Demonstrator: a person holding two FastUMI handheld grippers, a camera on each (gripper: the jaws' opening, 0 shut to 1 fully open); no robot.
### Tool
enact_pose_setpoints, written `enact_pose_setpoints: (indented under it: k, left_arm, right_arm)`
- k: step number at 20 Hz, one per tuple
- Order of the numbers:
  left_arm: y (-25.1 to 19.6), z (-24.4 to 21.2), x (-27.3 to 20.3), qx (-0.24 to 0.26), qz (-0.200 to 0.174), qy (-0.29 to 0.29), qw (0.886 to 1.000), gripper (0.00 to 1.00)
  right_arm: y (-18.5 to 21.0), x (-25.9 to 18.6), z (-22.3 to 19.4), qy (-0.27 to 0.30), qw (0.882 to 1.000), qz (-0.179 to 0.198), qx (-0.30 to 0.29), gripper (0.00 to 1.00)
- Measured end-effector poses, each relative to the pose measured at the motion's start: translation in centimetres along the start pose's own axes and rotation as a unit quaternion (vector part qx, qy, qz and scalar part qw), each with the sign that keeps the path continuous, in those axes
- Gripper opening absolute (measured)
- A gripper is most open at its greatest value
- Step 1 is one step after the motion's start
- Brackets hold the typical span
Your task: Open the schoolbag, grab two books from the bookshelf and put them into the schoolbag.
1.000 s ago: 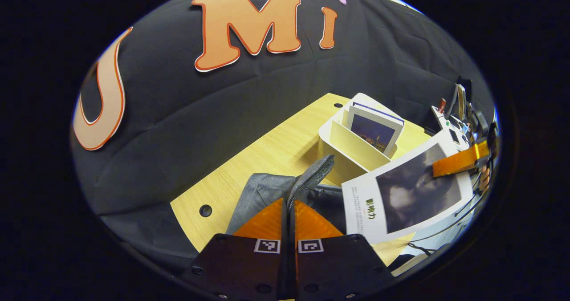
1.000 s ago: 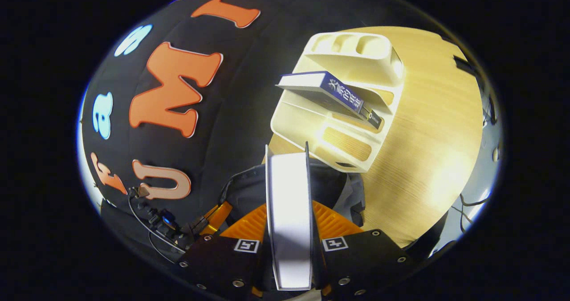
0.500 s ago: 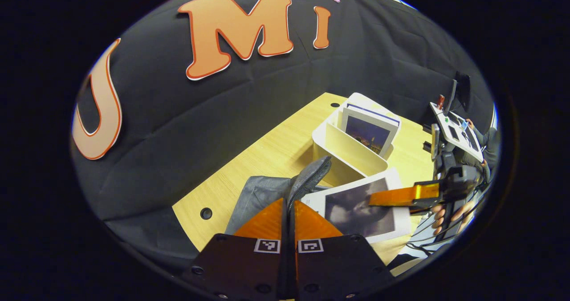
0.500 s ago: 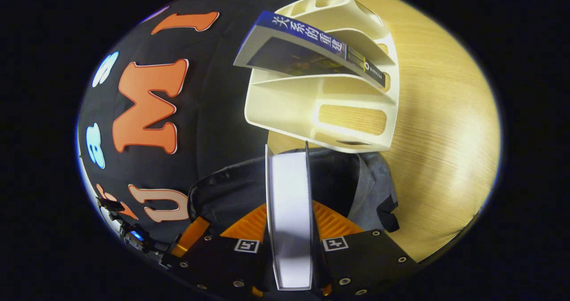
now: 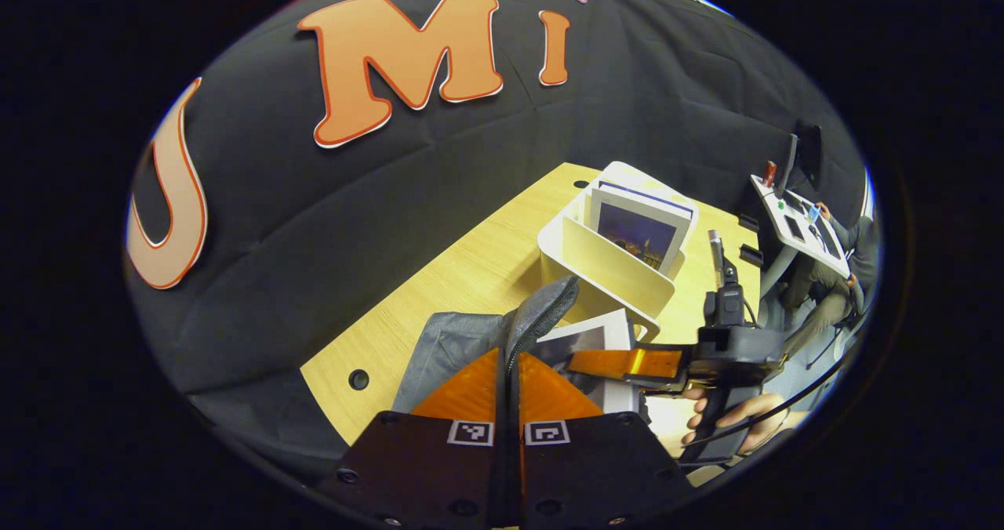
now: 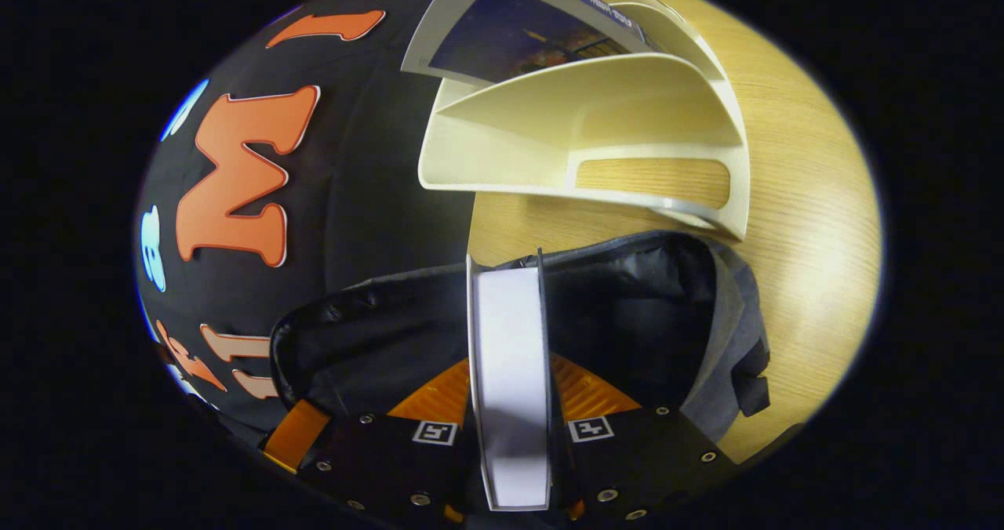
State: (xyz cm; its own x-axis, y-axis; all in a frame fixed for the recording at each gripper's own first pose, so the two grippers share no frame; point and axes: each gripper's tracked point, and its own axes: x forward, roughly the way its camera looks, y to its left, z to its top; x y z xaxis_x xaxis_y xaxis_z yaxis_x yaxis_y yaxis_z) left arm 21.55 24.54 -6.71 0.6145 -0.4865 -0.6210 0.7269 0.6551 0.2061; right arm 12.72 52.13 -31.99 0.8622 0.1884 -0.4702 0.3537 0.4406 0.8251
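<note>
Over the open schoolbag (image 6: 627,310), the right gripper (image 6: 510,404) clamps a stiff white-covered book (image 6: 510,381) by its edge, so it should drop in cleanly. Left gripper (image 5: 508,373) pinches the bag's limp zipper flap (image 5: 541,314), holding its mouth wide. One book (image 5: 637,228) waits upright in the cream bookshelf (image 5: 604,267).

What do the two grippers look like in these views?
Both have ribbed orange fingers on black plates dotted with screws, each plate bearing a small square black-and-white marker. The left gripper and right gripper match. The left gripper view also shows the right gripper's black body, handle and thin black cables.
</note>
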Motion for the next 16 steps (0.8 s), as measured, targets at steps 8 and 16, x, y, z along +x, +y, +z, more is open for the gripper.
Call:
enact_pose_setpoints:
  k: [8, 16]
  left_arm:
    - [-0.6, -0.4, 0.4, -0.009, -0.011, 0.0, 1.0, 0.0]
    - [1.1, -0.9, 0.6, -0.029, -0.008, 0.0, 1.0, 0.01]
  right_arm:
    - [-0.1, 2.5, -2.1, 0.013, 0.999, -0.034, 0.016, 0.51]
    - [1.7, -1.5, -3.6, 0.078, 0.993, -0.088, 0.013, 1.0]
